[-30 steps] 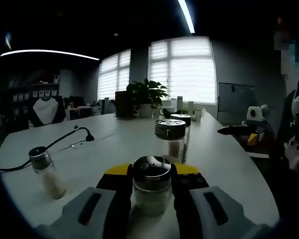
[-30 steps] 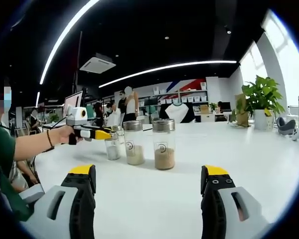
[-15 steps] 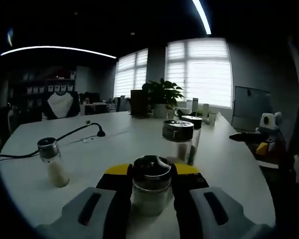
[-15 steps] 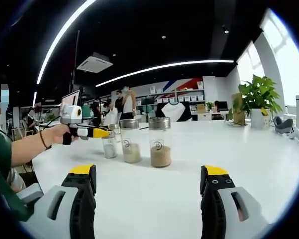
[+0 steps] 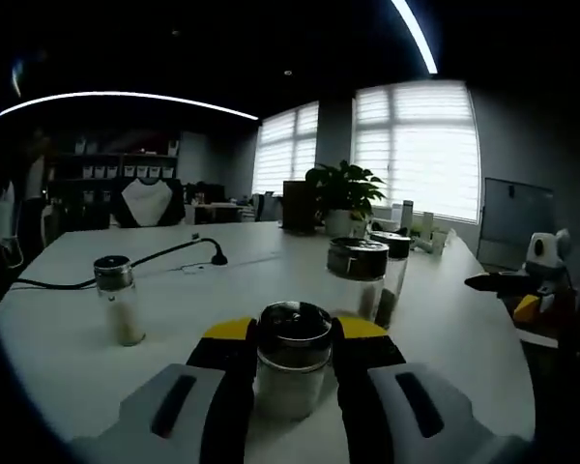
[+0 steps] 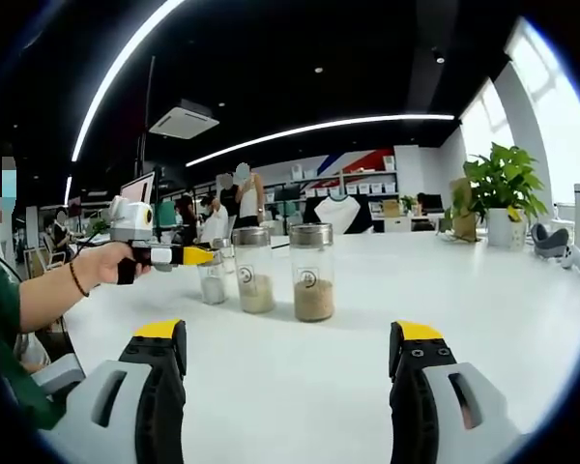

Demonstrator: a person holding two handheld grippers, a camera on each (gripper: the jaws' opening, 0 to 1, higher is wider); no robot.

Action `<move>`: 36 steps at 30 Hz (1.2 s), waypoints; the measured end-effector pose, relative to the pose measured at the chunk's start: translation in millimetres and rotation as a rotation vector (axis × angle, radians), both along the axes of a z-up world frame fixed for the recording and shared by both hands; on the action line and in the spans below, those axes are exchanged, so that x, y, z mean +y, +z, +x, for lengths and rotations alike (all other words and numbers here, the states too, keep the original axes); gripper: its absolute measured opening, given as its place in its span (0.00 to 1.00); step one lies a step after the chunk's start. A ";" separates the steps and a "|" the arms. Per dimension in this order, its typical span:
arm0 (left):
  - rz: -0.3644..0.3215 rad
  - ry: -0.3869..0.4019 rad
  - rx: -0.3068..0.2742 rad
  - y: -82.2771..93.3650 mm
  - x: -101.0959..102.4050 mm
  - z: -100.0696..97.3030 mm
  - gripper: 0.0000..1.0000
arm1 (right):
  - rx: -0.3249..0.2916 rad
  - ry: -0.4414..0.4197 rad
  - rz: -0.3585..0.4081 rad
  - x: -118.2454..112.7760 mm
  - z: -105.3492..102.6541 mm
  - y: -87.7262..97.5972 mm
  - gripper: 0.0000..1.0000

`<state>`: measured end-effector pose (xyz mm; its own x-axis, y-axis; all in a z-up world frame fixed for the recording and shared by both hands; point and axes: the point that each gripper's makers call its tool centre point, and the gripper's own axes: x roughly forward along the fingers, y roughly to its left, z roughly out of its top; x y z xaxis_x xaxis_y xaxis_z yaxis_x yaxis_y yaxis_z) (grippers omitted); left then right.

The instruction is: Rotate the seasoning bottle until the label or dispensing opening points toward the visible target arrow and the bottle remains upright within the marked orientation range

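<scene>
Since the earlier frame, the left gripper view has swung. At its bottom centre, the seasoning bottle (image 5: 293,360) is clamped upright by the left gripper (image 5: 292,338) on the white table (image 5: 174,300). Round logos, unreadable, are borne by two jars (image 6: 312,274); the right gripper (image 6: 288,340) is spread wide, holding nothing.

seasoning bottle (image 5: 293,372) base hidden, label unseen

Silver-capped seasoning bottle (image 5: 293,362), yellow-tipped black left gripper (image 5: 293,340).

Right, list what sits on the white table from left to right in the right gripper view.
Left claw closed on a small glass shaker with pale powder → taller steel-lidded glass bottle with beige powder → steel-lidded glass bottle with brown seasoning → green potted plant.
</scene>
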<state>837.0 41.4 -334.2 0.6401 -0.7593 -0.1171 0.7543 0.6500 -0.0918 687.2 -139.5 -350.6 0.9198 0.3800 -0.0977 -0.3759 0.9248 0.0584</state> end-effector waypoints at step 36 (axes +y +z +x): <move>0.042 0.248 -0.072 -0.4 2.7 -6.1 0.32 | -0.009 -0.017 -0.028 -3.4 -0.1 0.7 0.88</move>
<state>830.9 44.1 -334.5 0.8136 -0.5740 -0.0930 0.5754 0.8177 -0.0130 687.1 -142.9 -349.9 0.9271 0.3612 -0.0999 -0.3601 0.9325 0.0294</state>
